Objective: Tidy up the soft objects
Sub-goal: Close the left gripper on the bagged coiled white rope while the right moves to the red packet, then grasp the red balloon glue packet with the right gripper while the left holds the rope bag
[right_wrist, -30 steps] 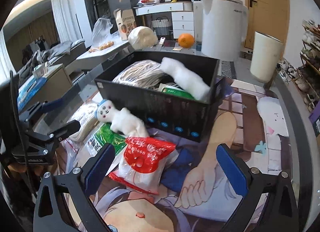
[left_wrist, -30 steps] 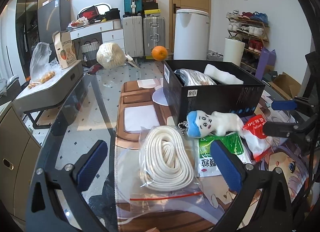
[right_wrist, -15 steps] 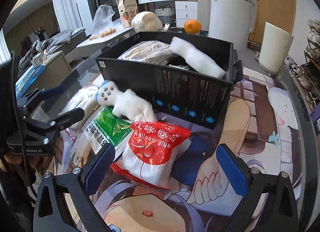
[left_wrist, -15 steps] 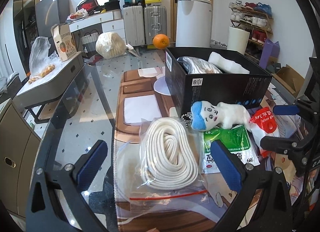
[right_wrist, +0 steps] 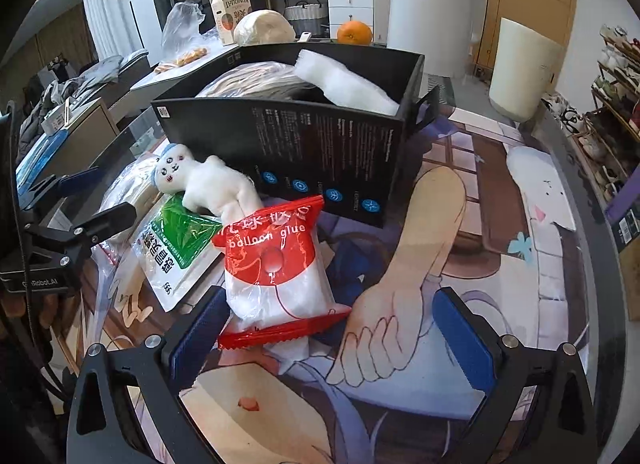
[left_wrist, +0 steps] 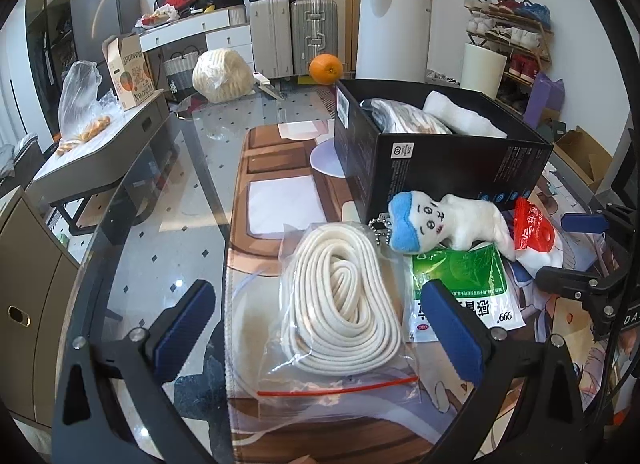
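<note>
A black box (left_wrist: 448, 160) (right_wrist: 320, 152) holds a bagged grey bundle and a white soft roll (right_wrist: 344, 82). In front of it lie a white plush doll with a blue cap (left_wrist: 440, 224) (right_wrist: 204, 184), a green packet (left_wrist: 460, 288) (right_wrist: 172, 240), a red and white balloon glue bag (right_wrist: 276, 268) (left_wrist: 534, 232) and a bagged coil of white rope (left_wrist: 344, 300). My left gripper (left_wrist: 320, 324) is open, its blue pads either side of the rope bag. My right gripper (right_wrist: 332, 332) is open, low over the near end of the glue bag.
The table is glass with a printed mat (right_wrist: 460, 264). An orange (left_wrist: 326, 68) and a bagged pale bundle (left_wrist: 222, 74) sit at its far end. Suitcases, a white bin and a shoe rack stand behind. A grey side table (left_wrist: 100, 144) is to the left.
My right gripper has moved forward and down until the glue bag lies between its fingers. My left gripper has tilted slightly, still over the rope bag. Both stay open.
</note>
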`<state>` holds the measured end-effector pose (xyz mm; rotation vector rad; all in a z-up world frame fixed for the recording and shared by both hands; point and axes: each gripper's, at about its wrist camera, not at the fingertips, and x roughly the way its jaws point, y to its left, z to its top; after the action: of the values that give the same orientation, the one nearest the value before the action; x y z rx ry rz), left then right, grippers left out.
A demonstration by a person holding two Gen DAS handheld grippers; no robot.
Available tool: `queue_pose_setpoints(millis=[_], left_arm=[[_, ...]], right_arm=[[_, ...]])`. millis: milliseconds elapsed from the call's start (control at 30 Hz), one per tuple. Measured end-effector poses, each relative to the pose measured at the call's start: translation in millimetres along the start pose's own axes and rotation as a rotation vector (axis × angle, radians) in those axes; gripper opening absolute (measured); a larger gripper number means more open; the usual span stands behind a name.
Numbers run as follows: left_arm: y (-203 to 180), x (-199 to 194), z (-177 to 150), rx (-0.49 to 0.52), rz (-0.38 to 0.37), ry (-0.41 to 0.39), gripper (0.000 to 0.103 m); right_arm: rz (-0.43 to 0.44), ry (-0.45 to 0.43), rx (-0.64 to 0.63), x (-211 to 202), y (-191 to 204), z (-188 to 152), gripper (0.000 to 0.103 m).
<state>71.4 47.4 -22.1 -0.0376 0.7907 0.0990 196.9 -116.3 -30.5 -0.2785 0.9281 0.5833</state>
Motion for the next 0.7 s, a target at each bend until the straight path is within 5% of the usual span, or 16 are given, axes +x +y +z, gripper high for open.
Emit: queue_pose_setpoints(millis=[200, 700], left_arm=[[0.4, 2.2, 0.9, -0.005, 0.021, 0.012, 0.102], [4.4, 11.5, 0.3, -0.004, -0.013, 0.058, 0.052]], right_arm=[[0.015, -0.009, -0.012, -1.2, 7.0, 0.0, 0.102], [0.022, -0.008, -0.004, 0.9, 5.7, 2.0, 0.102]])
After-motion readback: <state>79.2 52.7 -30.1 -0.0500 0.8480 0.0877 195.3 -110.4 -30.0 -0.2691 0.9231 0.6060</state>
